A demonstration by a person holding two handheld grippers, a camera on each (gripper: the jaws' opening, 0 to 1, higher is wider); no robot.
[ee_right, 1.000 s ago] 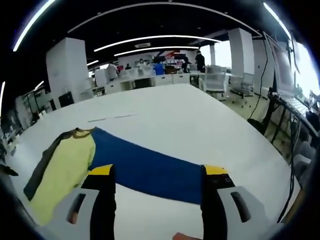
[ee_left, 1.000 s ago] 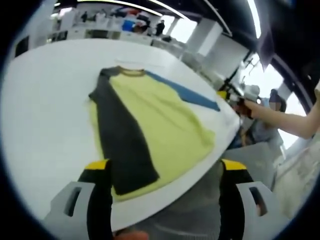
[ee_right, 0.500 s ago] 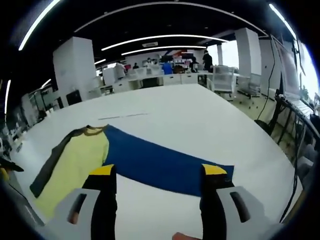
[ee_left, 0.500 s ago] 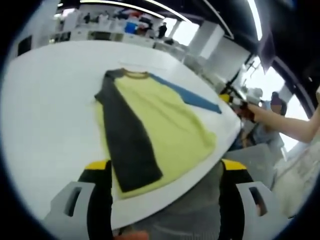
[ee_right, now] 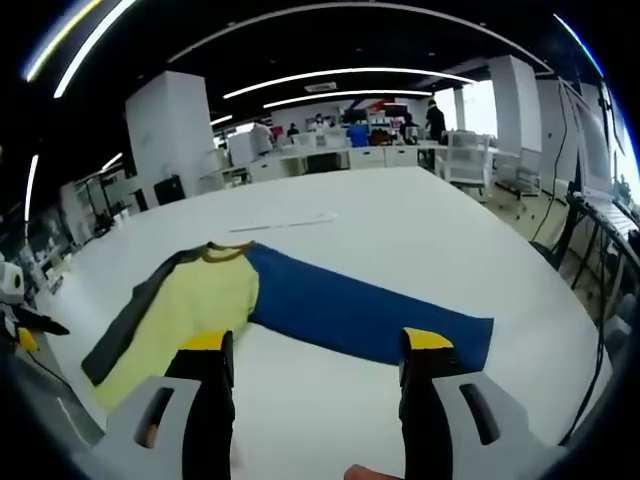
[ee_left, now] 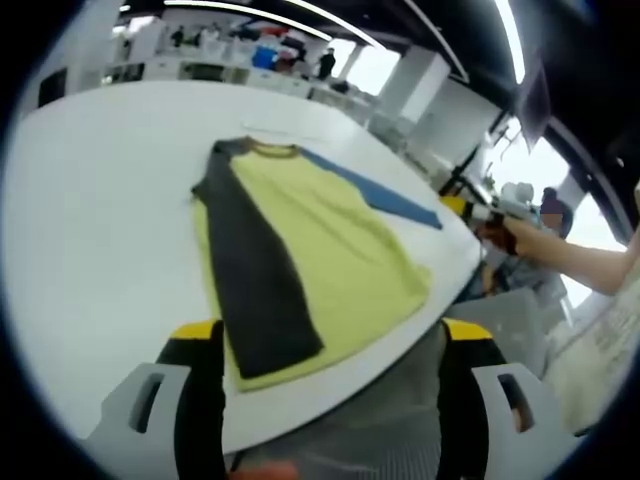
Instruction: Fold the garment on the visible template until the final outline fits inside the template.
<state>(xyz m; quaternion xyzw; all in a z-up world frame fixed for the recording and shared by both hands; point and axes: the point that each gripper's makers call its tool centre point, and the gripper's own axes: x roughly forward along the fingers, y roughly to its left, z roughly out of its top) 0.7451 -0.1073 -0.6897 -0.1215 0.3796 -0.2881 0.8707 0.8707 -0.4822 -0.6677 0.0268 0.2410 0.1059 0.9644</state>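
The yellow shirt (ee_left: 310, 260) lies flat on the white tabletop (ee_right: 400, 240), its blue sleeve (ee_right: 370, 315) stretched out for folding, while the left tool (ee_left: 330, 345) and right tool (ee_right: 312, 350) hang above, both wide apart and holding nothing

Long ceiling strip lights (ee_right: 330, 75) give bright, even light, and the white table (ee_right: 400, 240) shows almost no shadow. Windows (ee_left: 545, 165) blow out to white glare in the left gripper view, which is soft throughout. The right gripper view is sharper. Fisheye bending curves the table's edges and the light strips, and background desks are hazy
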